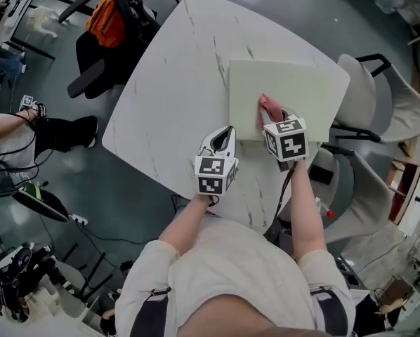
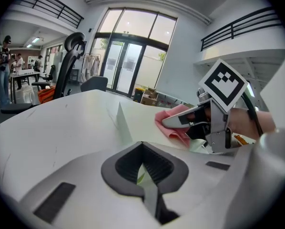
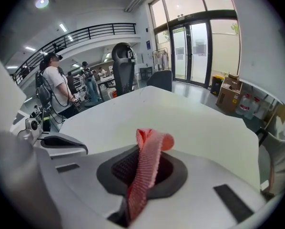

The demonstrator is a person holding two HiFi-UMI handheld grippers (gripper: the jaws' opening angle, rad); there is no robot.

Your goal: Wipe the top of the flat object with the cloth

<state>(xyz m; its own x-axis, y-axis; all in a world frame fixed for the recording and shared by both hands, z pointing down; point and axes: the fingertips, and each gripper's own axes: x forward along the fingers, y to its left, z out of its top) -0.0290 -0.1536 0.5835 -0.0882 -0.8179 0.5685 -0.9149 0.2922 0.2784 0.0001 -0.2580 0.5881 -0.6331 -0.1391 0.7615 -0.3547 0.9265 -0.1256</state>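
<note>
Pink cloth pinched in closed right gripper atop pale green board, board's corner clamped by closed left gripper.

Note the flat board: pale green, rectangular, lying flat, its 7 o'clock corner nipped by the left gripper. The pink cloth sits bunched on its 6 o'clock edge, clamped in the right gripper.
</note>
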